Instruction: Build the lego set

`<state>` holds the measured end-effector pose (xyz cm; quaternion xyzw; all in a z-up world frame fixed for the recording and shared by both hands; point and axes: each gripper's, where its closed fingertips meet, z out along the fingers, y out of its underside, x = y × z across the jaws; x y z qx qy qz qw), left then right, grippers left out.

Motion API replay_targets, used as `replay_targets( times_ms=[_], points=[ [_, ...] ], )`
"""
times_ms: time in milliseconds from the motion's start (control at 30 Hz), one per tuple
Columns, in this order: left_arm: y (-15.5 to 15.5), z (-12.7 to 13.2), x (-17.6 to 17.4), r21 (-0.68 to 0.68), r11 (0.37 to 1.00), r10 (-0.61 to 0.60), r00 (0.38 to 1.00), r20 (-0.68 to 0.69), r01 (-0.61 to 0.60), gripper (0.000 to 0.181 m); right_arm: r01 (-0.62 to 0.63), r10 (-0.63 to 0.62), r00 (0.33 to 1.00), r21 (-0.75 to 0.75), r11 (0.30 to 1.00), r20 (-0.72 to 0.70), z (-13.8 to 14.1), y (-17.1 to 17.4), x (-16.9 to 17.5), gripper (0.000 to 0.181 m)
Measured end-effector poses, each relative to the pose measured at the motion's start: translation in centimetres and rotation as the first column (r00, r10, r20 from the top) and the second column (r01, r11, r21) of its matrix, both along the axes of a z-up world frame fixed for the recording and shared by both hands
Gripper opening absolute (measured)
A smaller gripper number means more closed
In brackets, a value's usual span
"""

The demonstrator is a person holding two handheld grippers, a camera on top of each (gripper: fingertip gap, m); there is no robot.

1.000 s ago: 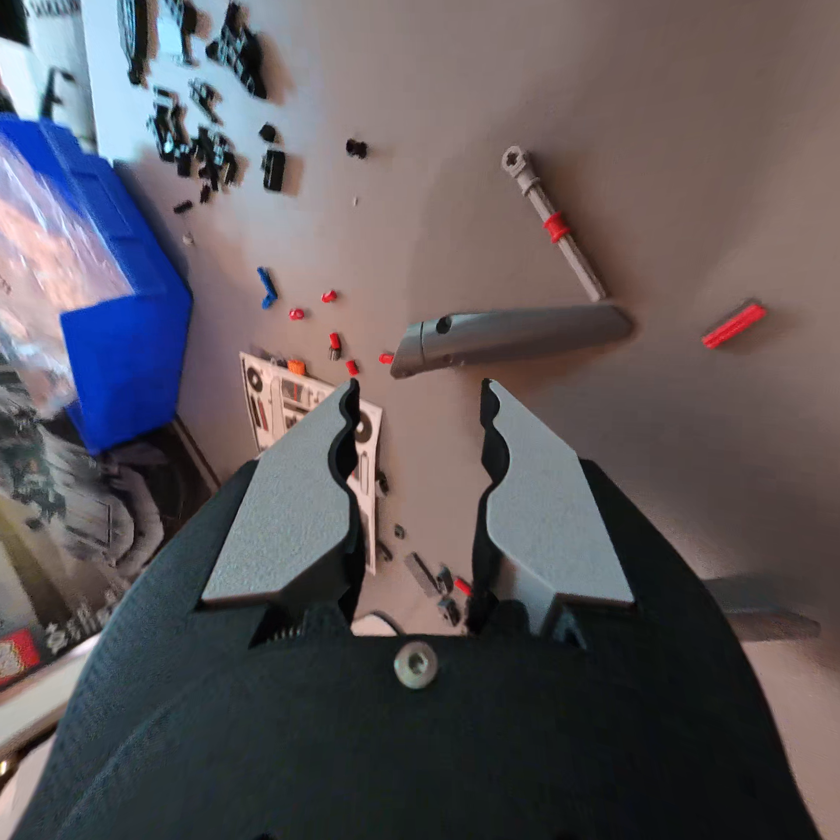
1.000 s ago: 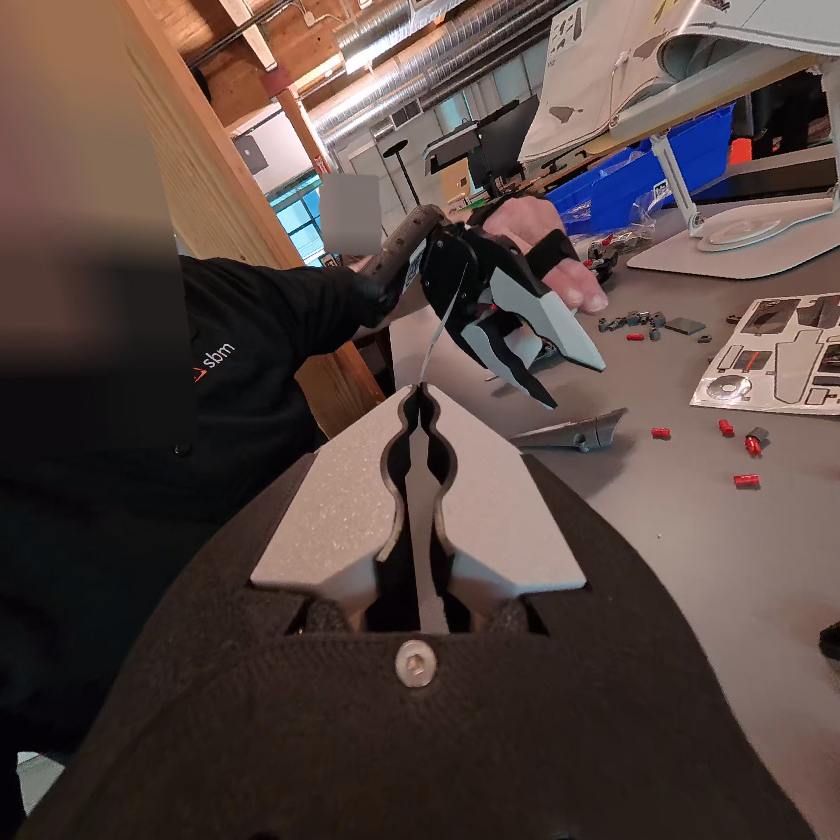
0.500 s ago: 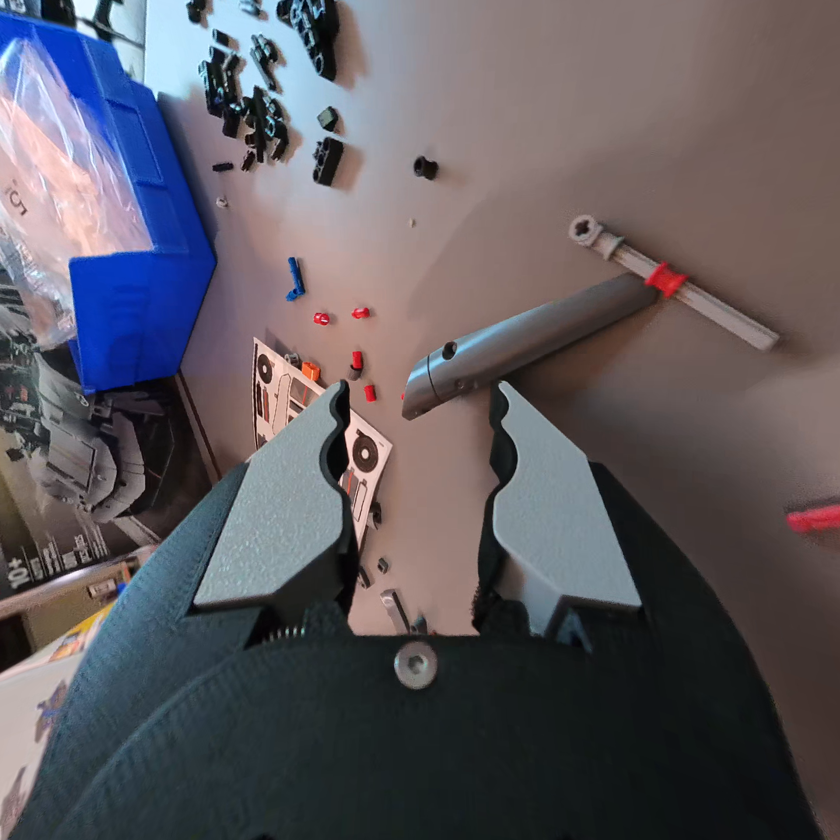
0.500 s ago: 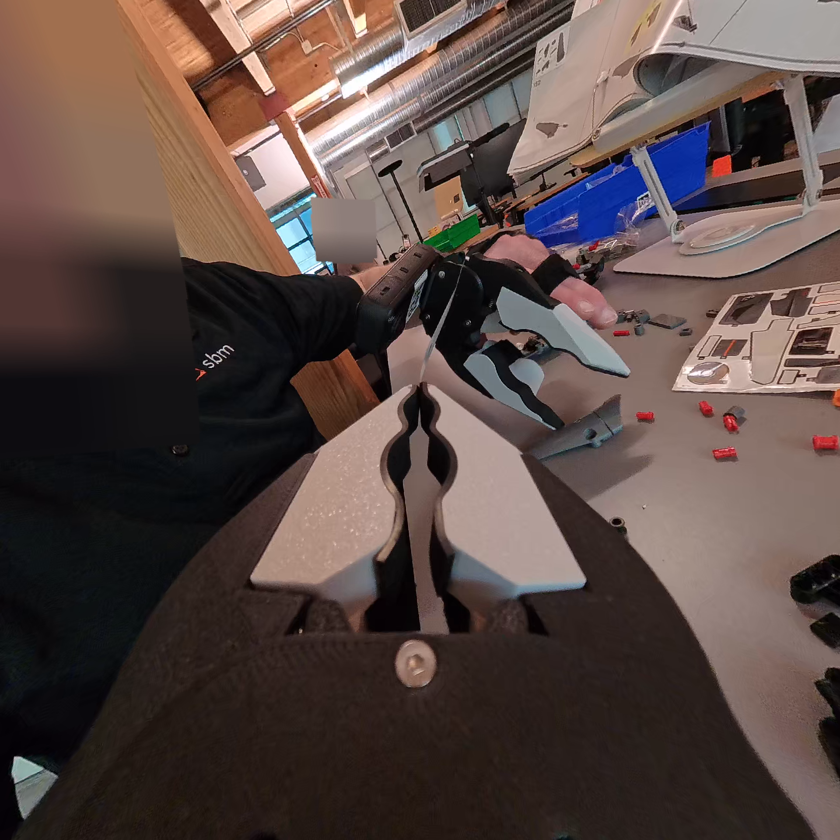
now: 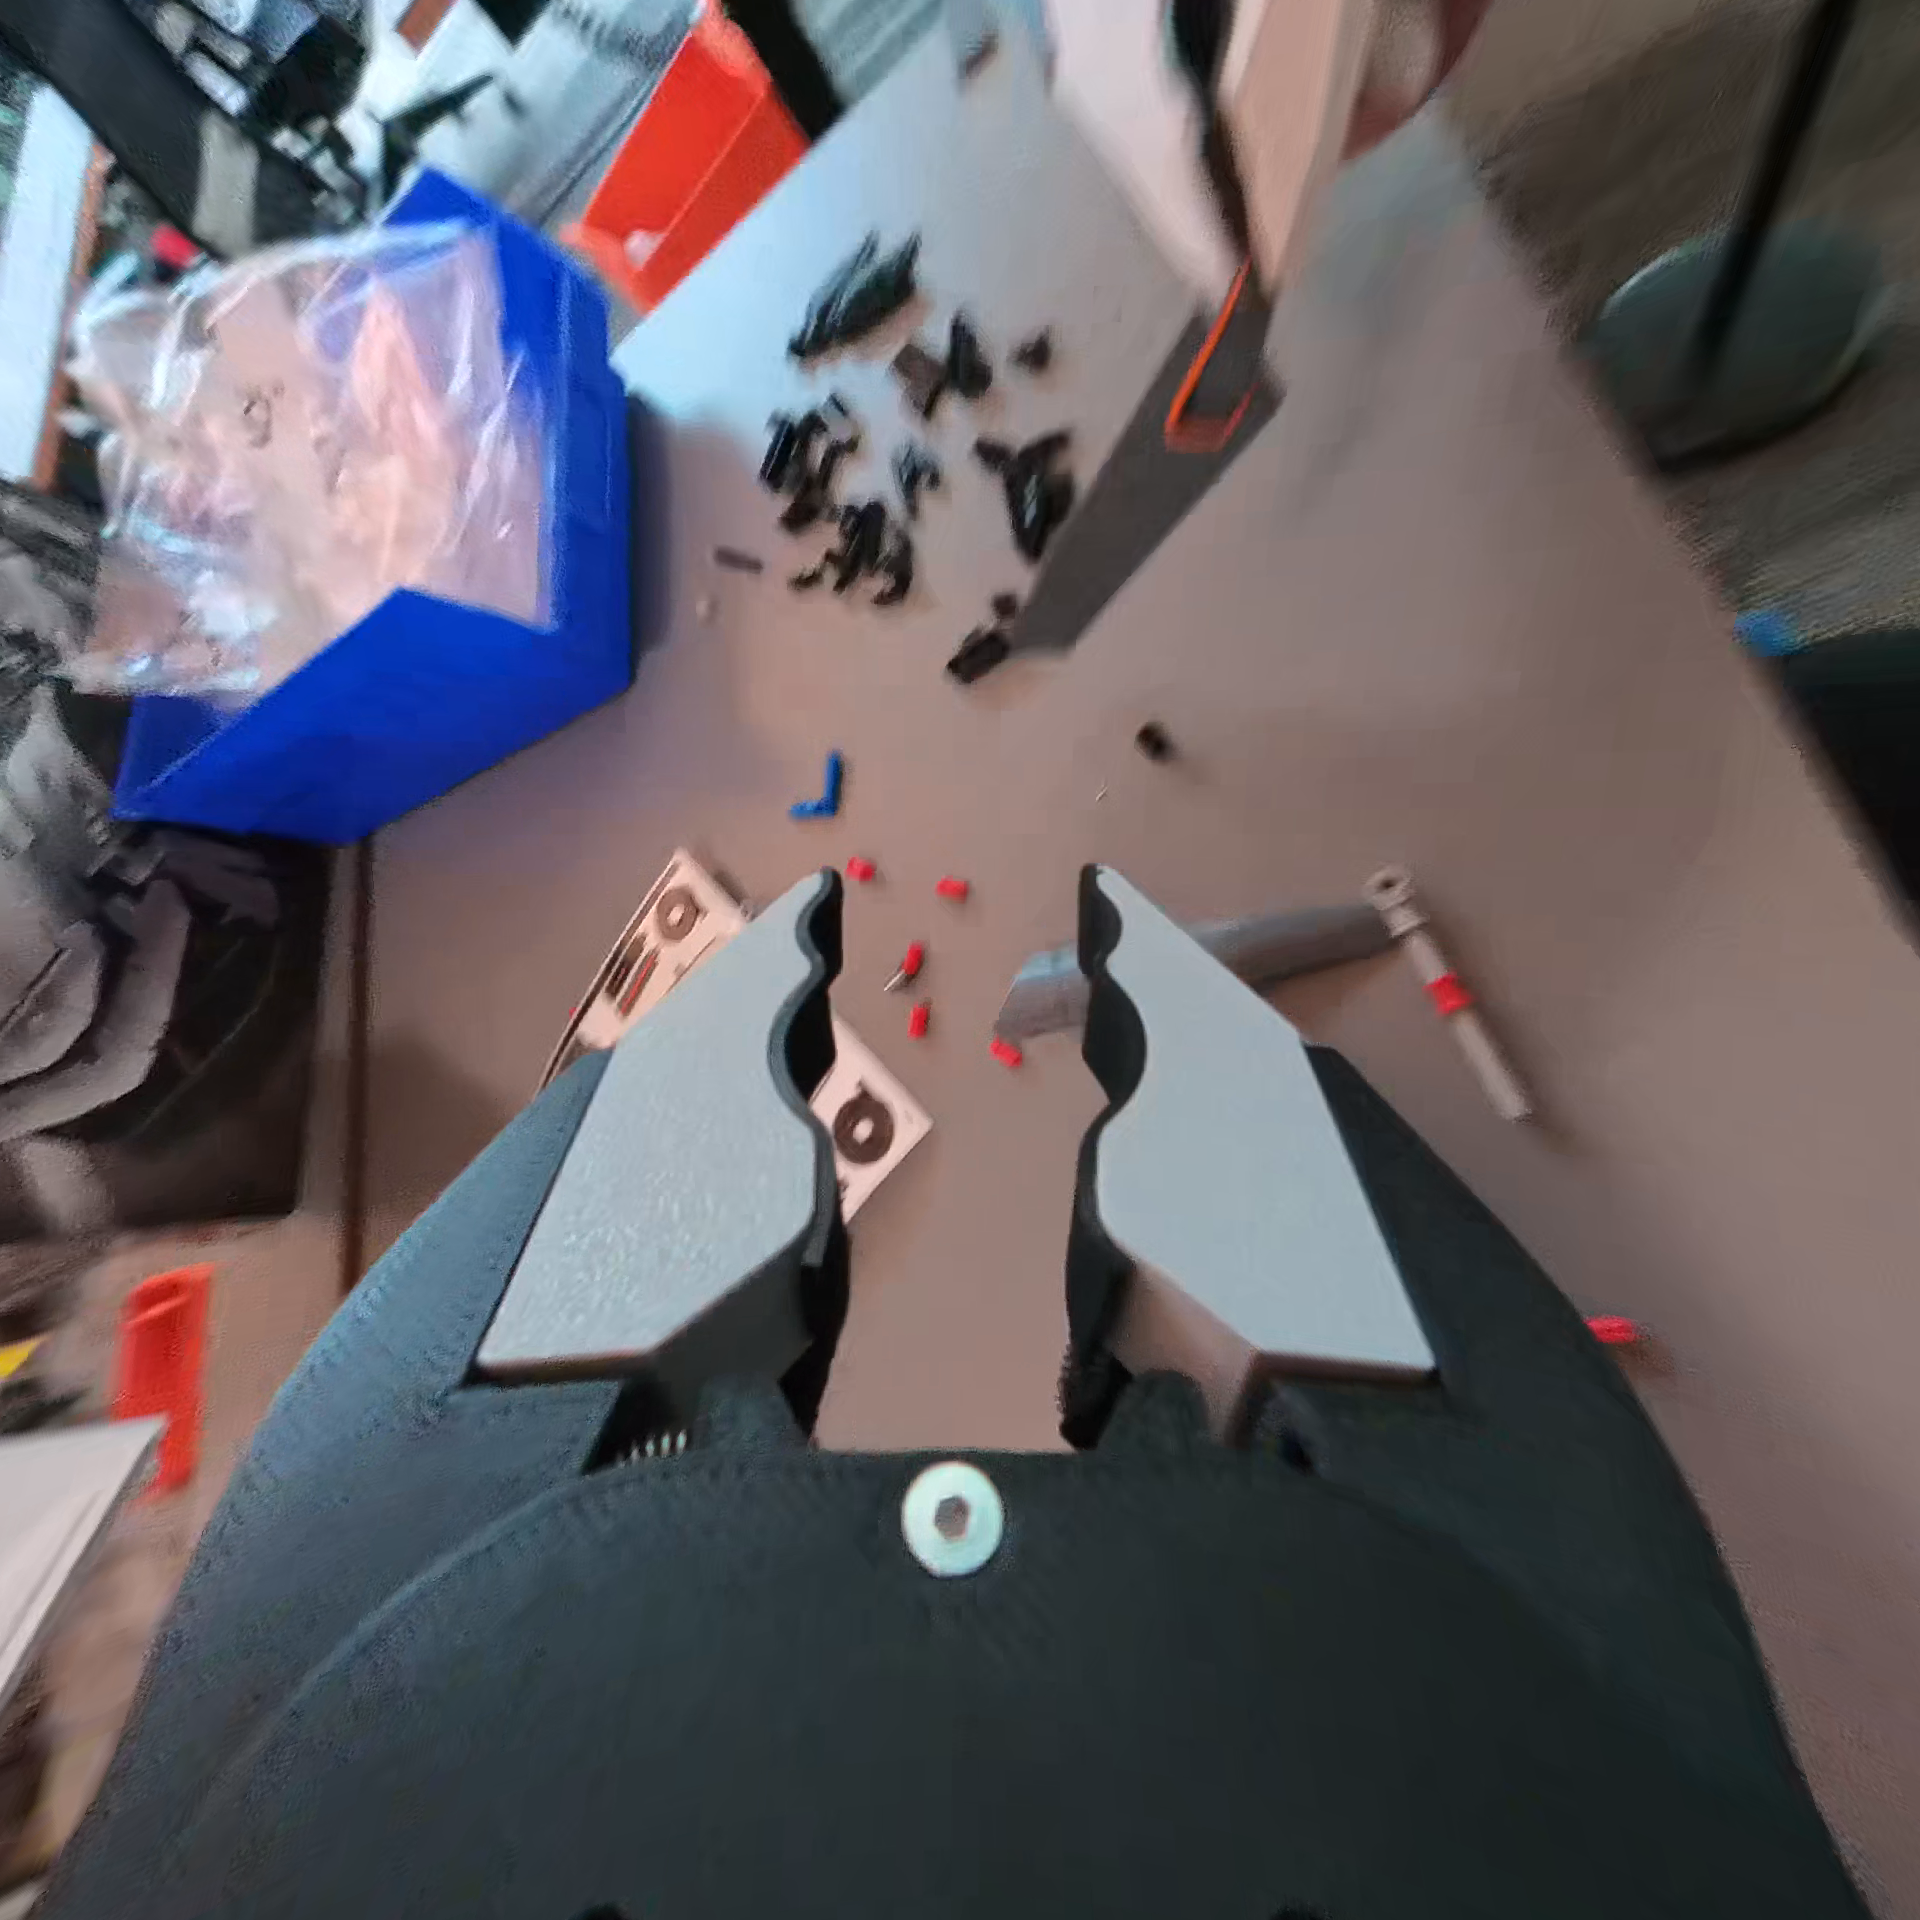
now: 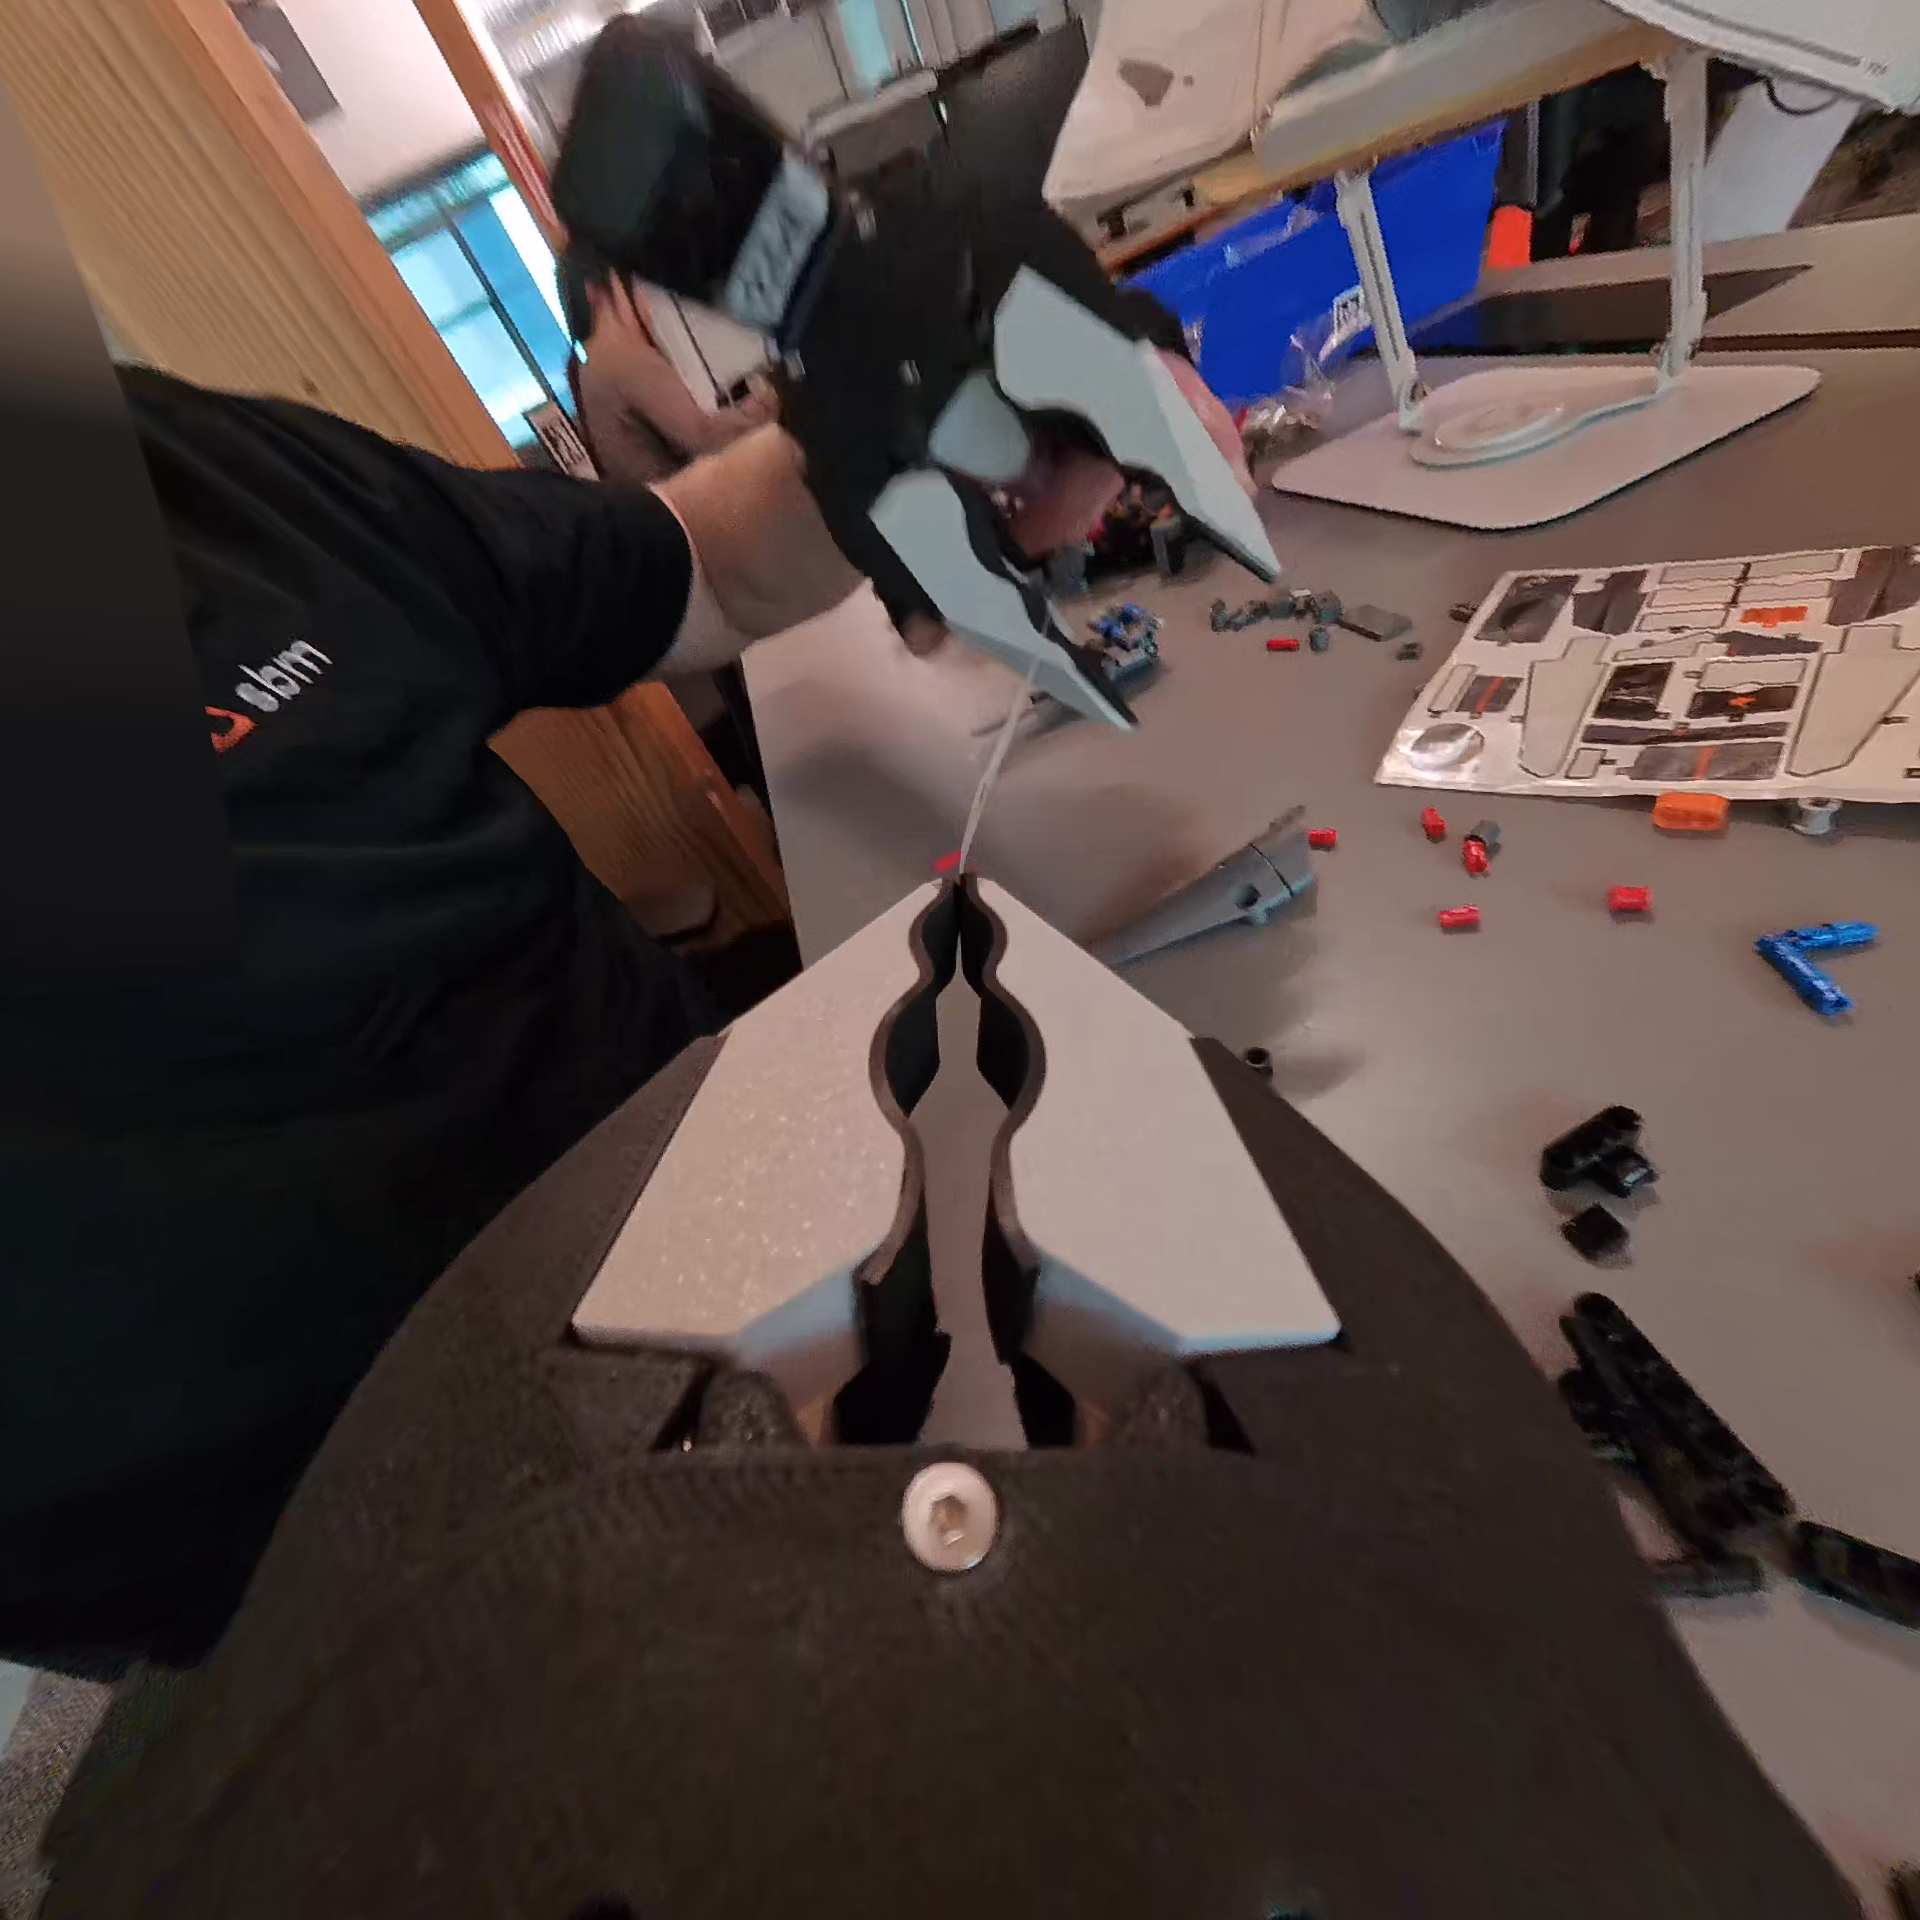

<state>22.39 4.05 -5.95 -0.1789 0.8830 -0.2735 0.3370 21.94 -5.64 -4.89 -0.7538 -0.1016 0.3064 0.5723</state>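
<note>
- The grey tabletop (image 6: pixel 1558 997) carries loose parts, a printed sticker sheet (image 6: pixel 1683 675) and a blue plastic bin (image 5: pixel 416 665).
- The long grey tapered lego shell (image 6: pixel 1216 904) lies near small red pins (image 5: pixel 920 961).
- The left gripper (image 5: pixel 956 894) hovers above them, jaws apart and empty.
- The right gripper (image 6: pixel 958 883) is closed on a thin white strip (image 6: pixel 997 758).
- Probable step: fetching the shell; next, descend and straddle it.

Left claw (image 5: pixel 956 894) gapes aloft; right claw (image 6: pixel 958 883) closed.

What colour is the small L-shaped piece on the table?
Blue; the L-shaped piece shows best in the right wrist view.
</note>
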Motion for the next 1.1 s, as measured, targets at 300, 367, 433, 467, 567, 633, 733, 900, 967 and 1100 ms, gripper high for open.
replay_targets(
  times_ms=[300,367,433,467,567,633,733,900,967,1100],
  points=[
    [-4.9,1.5,0.2,-0.038,0.988,-0.150,0.983,-0.103,0.147,0.024,0.088,0.003,0.894,-0.183,0.979,0.448,-1.2,0.7,0.4,0.000],
    [-5.2,1.1,0.5,0.001,0.986,-0.165,0.980,-0.108,0.166,0.026,0.113,0.012,0.855,-0.209,0.971,0.518,-1.3,0.6,0.7,0.000],
    [-5.3,1.3,0.5,0.022,0.984,-0.176,0.978,-0.111,0.179,0.031,0.139,0.022,0.818,-0.234,0.962,0.575,-1.5,0.5,1.0,0.000],
    [-5.4,1.6,0.3,0.023,0.982,-0.184,0.976,-0.116,0.188,0.035,0.144,0.027,0.806,-0.240,0.960,0.591,-1.5,0.5,1.0,0.000],
    [-4.6,2.8,-0.2,0.042,0.981,-0.182,0.975,-0.129,0.188,0.041,0.154,0.033,0.786,-0.247,0.957,0.618,-1.4,0.3,1.3,0.000],
    [-4.4,3.8,-0.7,0.001,0.981,-0.191,0.969,-0.157,0.193,0.042,0.160,0.035,0.774,-0.249,0.955,0.632,-1.2,0.2,1.7,0.000],
    [-4.1,5.2,-0.3,-0.075,0.981,-0.188,0.971,-0.145,0.178,0.039,0.182,0.042,0.739,-0.259,0.949,0.672,-1.3,0.1,2.2,0.000],
    [-6.4,2.9,0.6,-0.073,0.981,-0.187,0.974,-0.129,0.179,0.036,0.208,0.043,0.693,-0.257,0.944,0.719,-1.0,0.6,2.4,0.000],
    [-7.0,2.0,1.3,-0.045,0.983,-0.181,0.979,-0.096,0.178,0.032,0.206,0.050,0.685,-0.258,0.944,0.727,-0.9,0.7,2.3,0.000],
    [-7.8,0.5,1.6,-0.021,0.982,-0.189,0.975,-0.115,0.188,0.027,0.214,0.051,0.664,-0.255,0.943,0.746,-0.5,0.8,2.3,0.000]
  ],
)
